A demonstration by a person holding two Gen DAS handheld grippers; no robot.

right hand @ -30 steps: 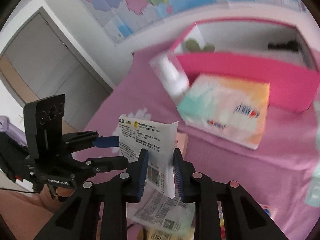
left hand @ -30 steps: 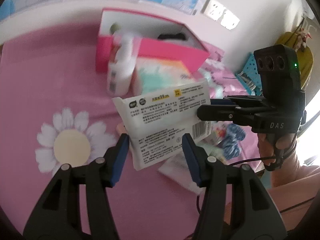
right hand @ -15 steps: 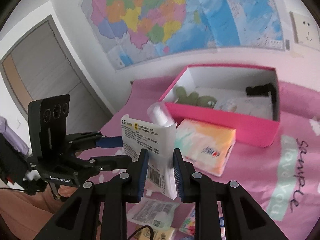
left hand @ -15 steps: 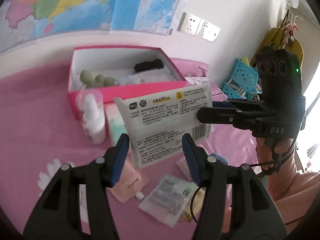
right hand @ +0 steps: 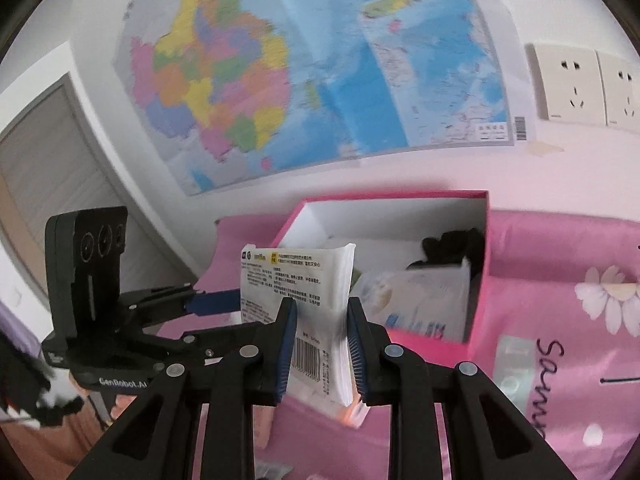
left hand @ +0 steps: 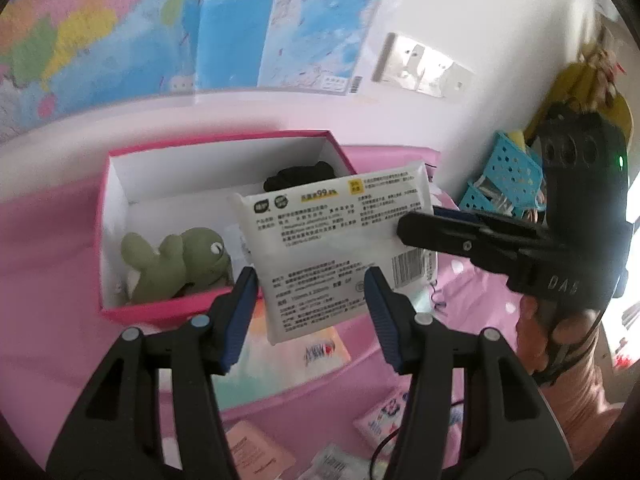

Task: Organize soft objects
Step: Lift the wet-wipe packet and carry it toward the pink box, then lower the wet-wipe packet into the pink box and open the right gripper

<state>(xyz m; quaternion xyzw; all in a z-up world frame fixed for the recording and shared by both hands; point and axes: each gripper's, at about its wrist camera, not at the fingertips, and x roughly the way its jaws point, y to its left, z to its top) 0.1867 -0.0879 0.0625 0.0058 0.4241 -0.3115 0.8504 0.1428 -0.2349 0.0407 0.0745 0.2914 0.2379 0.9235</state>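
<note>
My right gripper point(right hand: 320, 344) is shut on a white wet-wipes pack point(right hand: 316, 304) and holds it upright in the air in front of the pink box point(right hand: 484, 320). In the left wrist view the same pack point(left hand: 340, 252) hangs over the box's near right side, gripped from the right by the right gripper point(left hand: 404, 226). My left gripper point(left hand: 308, 312) is open, its fingers either side of the pack's lower edge, not touching it. The pink box point(left hand: 108, 240) holds a green plush point(left hand: 176, 260), a black soft item point(left hand: 300, 174) and a pale packet.
A pastel tissue pack point(left hand: 296, 356) lies on the pink bedsheet in front of the box. Small sachets point(left hand: 256, 452) lie nearer me. A map and wall sockets point(right hand: 580, 88) are behind. A blue basket point(left hand: 508, 184) stands at the right.
Both grippers have risen and moved toward the pink box with the wipes pack; the box interior now shows from above. The right gripper's hold and the left's opening are unchanged.
</note>
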